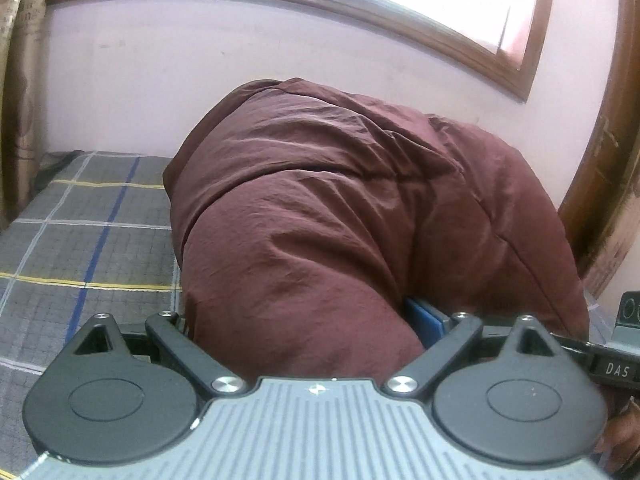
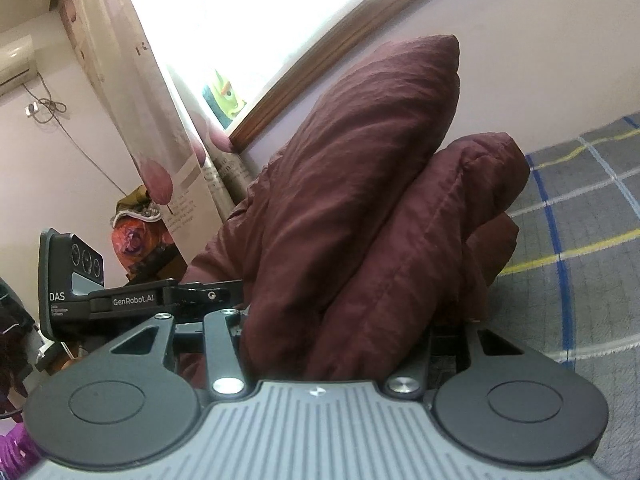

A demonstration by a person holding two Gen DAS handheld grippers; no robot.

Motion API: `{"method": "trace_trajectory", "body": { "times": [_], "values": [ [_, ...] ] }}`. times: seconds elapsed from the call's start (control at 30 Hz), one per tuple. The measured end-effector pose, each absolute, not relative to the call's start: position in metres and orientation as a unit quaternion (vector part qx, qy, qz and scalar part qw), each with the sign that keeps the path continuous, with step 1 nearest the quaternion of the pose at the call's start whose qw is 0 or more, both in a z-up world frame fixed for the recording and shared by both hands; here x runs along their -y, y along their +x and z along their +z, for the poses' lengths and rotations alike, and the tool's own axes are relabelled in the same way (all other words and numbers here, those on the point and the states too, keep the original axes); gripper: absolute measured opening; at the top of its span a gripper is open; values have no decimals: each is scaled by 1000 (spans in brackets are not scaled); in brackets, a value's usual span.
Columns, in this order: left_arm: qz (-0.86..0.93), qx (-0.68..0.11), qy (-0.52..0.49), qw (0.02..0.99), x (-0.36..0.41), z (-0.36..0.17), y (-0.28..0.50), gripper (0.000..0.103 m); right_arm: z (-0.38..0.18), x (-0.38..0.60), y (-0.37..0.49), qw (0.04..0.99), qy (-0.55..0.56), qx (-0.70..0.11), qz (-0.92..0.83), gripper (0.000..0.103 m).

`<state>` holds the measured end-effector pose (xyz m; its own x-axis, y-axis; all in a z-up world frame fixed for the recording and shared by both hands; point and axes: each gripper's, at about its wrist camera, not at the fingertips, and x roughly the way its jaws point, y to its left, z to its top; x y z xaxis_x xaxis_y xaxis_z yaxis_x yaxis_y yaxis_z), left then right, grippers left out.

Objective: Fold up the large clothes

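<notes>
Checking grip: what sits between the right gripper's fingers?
Bunched folds of the maroon garment fill the right gripper, seen in the right wrist view.

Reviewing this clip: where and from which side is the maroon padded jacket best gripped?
Probably by a thinner doubled edge of the maroon padded jacket, approached from the open bedsheet side, level with the bed: the puffy middle looks too bulky for the jaws.

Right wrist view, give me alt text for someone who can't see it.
A bulky maroon padded garment, folded into thick layers, fills the space between the right gripper's jaws and hides its fingertips. It sits over a grey plaid bedsheet, with the left gripper beside it and a bright window and curtain behind.
</notes>
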<state>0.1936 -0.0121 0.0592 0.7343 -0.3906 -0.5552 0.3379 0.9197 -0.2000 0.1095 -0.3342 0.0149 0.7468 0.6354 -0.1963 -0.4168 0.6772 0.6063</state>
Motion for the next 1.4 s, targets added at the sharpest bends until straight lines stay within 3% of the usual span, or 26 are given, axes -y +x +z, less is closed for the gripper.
{"method": "trace_trajectory", "body": {
  "times": [0.13, 0.17, 0.27, 0.73, 1.07, 1.4],
  "values": [
    [-191, -310, -28, 931, 8, 36, 183, 98, -9, 339, 99, 884, 291, -223, 289, 49],
    [-187, -308, -24, 932, 6, 29, 180, 103, -16, 339, 97, 884, 292, -231, 281, 52],
    [-193, -294, -28, 936, -3, 15, 173, 103, -36, 344, 96, 881, 298, -248, 270, 65],
    [-159, -279, -27, 947, -1, 6, 159, 103, -37, 337, 109, 878, 284, -305, 236, 91],
    [-82, -213, 110, 967, 34, 30, 127, 103, -26, 337, 94, 895, 270, -272, 228, 95],
    [-19, -191, 120, 974, 50, 37, 107, 103, -1, 329, 65, 925, 220, -245, 188, 95]
  ]
}}
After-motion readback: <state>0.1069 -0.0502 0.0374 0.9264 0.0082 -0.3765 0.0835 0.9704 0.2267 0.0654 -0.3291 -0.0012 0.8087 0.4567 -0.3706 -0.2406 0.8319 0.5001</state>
